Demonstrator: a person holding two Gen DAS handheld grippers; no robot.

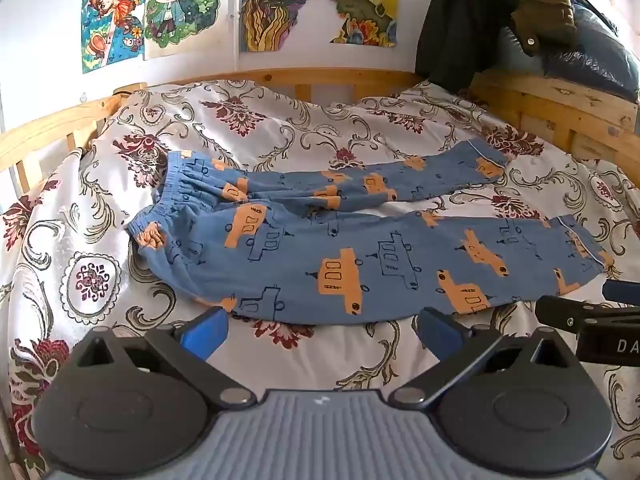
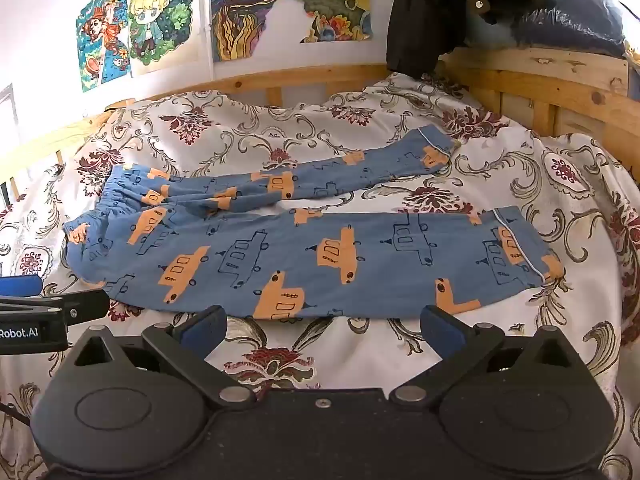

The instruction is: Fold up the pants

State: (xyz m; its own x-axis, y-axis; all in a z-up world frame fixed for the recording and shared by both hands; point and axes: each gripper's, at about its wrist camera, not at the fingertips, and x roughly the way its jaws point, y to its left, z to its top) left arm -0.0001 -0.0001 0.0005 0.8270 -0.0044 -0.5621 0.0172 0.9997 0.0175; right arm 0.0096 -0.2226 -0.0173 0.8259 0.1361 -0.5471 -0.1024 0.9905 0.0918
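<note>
The pants [image 1: 360, 252], blue and printed with orange and outlined vehicles, are laid flat and unfolded across the middle of the bed [image 1: 320, 352]; the elastic waistband [image 1: 168, 196] is turned toward the bed's left side, and the two leg cuffs are pointed toward its right side; the far leg [image 1: 380, 180] is angled away toward the back rail, while the near leg [image 2: 340, 264] is spread parallel to the bed's near edge, so that a narrow wedge of the floral cover [image 2: 440, 196] is left showing between them.

The left gripper [image 1: 322, 330] is held over the near edge of the bed, its blue-padded fingers [image 1: 206, 334] spread wide apart; nothing is gripped between them, and their tips are seen just short of the hem of the near leg. The right gripper [image 2: 324, 326] is held likewise, wide open and empty, its tips just before the near leg's lower edge; the two grippers are placed side by side, each being caught at the margin of the other's view.

A wooden rail [image 1: 280, 78] is seen along the bed's back edge; drawings [image 1: 168, 4] are fixed to the wall above it; dark clothing [image 1: 472, 20] is draped at the back right corner.
</note>
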